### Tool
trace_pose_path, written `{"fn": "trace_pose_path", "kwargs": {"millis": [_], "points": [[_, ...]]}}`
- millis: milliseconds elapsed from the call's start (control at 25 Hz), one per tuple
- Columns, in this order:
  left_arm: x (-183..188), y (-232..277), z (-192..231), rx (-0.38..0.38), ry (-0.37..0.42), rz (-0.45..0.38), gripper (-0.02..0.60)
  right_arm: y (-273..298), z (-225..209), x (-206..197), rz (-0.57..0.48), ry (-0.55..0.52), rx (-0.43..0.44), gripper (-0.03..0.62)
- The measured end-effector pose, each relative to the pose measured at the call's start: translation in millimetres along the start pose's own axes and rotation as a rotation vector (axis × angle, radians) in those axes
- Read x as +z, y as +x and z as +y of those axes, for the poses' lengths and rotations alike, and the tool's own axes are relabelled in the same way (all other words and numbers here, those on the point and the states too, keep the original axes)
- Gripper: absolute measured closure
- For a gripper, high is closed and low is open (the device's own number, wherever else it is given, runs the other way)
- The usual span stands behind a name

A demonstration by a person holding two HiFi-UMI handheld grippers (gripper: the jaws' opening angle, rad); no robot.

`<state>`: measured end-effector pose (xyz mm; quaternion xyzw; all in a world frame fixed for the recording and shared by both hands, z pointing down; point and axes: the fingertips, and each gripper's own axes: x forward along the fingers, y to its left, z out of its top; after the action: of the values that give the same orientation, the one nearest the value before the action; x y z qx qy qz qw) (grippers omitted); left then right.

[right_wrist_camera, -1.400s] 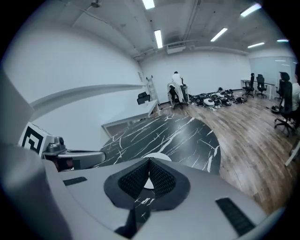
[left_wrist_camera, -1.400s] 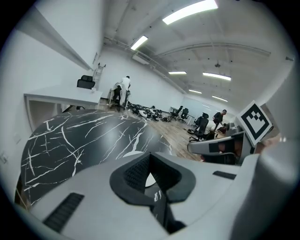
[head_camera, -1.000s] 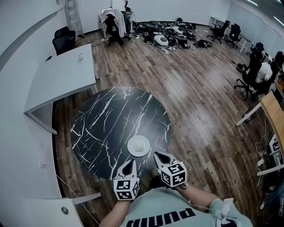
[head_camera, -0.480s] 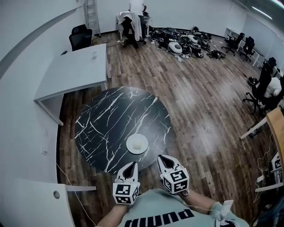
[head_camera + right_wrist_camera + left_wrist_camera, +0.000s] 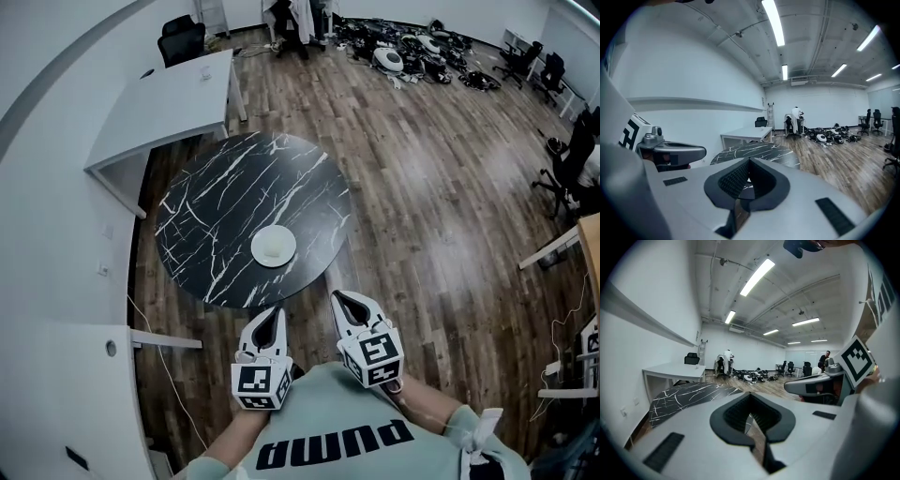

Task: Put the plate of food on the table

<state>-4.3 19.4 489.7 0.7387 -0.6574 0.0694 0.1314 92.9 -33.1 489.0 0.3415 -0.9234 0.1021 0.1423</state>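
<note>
While the plate of food (image 5: 273, 246) is seen resting on the black marble table (image 5: 206, 202), near its front edge, the left gripper (image 5: 272, 317) and right gripper (image 5: 345, 302) are held apart from it, both clenched with nothing between their jaws.

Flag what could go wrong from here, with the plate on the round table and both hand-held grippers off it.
1. The plate lies toward the near side of the black marble table, not its middle; a knock to the table could plausibly slide it off.
2. The left hand-held gripper and right hand-held gripper are shut, empty and held near the person's chest, apart from the plate, so neither could catch it quickly.
</note>
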Motion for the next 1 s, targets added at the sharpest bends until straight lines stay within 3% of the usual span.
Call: {"fn": "trace_pose_path", "kwargs": {"millis": [360,1000], "points": [[-9,-51,-45,0.099,0.030,-0.042,0.575,-60,13,0,-0.065,-0.041,0.077,0.585],[-50,-108,-80,0.216,0.011,-0.012,0.575,-119,32,-50,-0.023,-0.066,0.129,0.588]]}}
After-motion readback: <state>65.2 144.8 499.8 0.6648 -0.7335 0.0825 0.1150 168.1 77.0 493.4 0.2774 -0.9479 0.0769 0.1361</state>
